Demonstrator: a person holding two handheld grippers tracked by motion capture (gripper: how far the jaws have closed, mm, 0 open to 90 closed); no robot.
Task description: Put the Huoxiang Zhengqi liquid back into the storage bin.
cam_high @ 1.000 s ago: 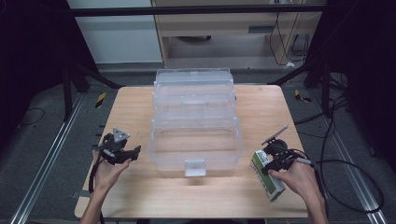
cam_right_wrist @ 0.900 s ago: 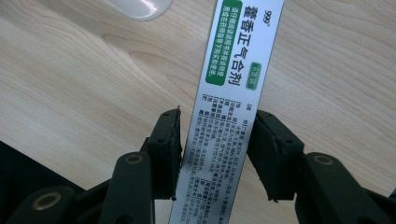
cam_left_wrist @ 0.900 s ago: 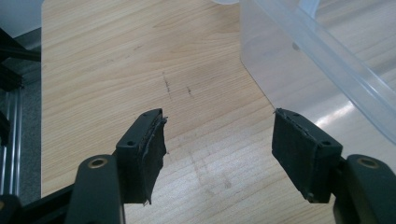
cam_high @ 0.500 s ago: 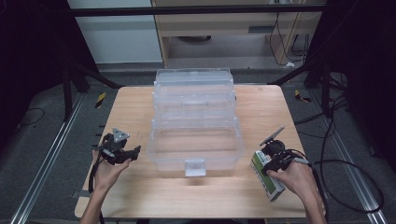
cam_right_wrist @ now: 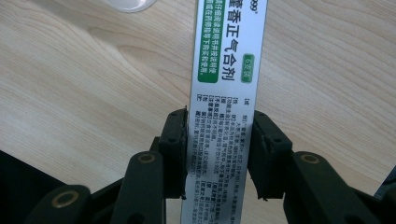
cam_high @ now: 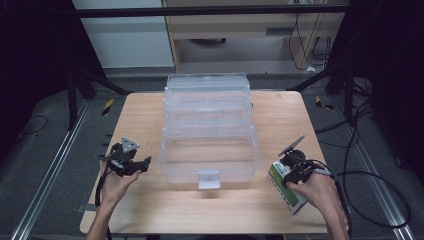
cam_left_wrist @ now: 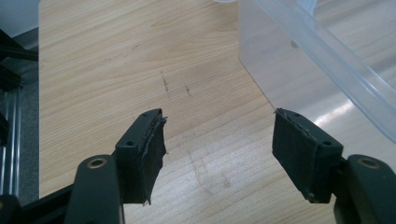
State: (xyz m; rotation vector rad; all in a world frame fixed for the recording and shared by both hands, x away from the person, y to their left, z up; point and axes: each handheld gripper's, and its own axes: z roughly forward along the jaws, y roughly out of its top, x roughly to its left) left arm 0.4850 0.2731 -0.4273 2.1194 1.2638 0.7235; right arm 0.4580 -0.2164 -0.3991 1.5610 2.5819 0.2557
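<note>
the right gripper (cam_right_wrist: 217,154) has just been closing its jaws, and they now press on both long sides of the white and green box (cam_right_wrist: 224,93), which lies flat on the wooden table (cam_high: 280,115) and runs straight ahead from the pads. the left gripper (cam_left_wrist: 219,154) has its jaws wide apart with bare wood between them. just beyond its right jaw stands the clear plastic bin (cam_left_wrist: 327,60), between the two grippers in the high view.
</note>
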